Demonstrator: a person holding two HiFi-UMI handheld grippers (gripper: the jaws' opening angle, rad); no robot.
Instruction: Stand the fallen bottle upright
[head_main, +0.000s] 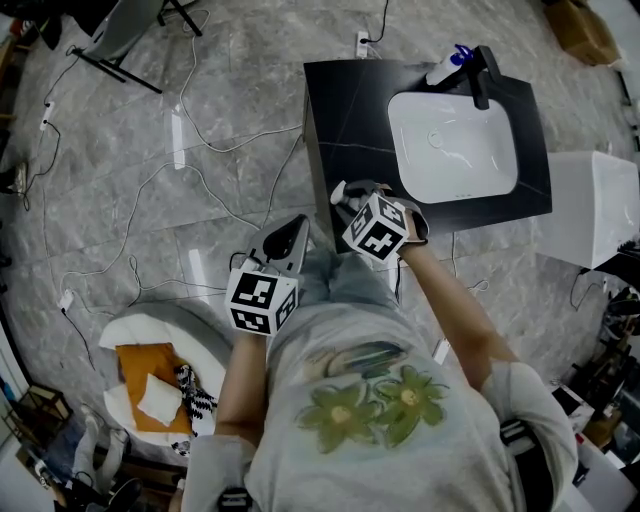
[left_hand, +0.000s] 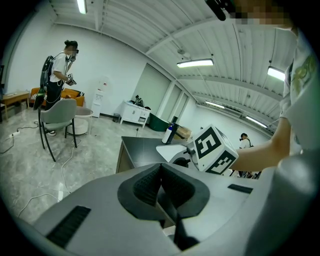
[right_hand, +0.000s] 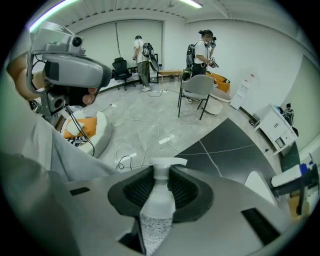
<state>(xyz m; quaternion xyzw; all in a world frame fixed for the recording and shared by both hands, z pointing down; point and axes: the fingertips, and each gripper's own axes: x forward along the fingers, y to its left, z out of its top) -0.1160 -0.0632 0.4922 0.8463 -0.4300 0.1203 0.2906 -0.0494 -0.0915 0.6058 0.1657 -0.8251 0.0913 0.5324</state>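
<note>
A clear pump bottle (right_hand: 156, 212) with a white pump head is gripped between the dark ribbed pads of my right gripper (right_hand: 161, 173), which is shut on its neck and shoulders. In the head view the right gripper (head_main: 347, 199) hangs over the near left corner of the black counter (head_main: 350, 110), pointing steeply down; the bottle is mostly hidden there. My left gripper (head_main: 288, 237) is held off the counter's left side above the floor. Its pads (left_hand: 147, 185) meet at the tip with nothing between them.
A white sink basin (head_main: 455, 150) with a black faucet (head_main: 483, 75) is set in the counter. A blue-capped bottle (head_main: 448, 66) lies by the faucet. A white cabinet (head_main: 590, 205) stands to the right. Cables (head_main: 200, 140) and a round white seat (head_main: 120, 345) are on the floor at left.
</note>
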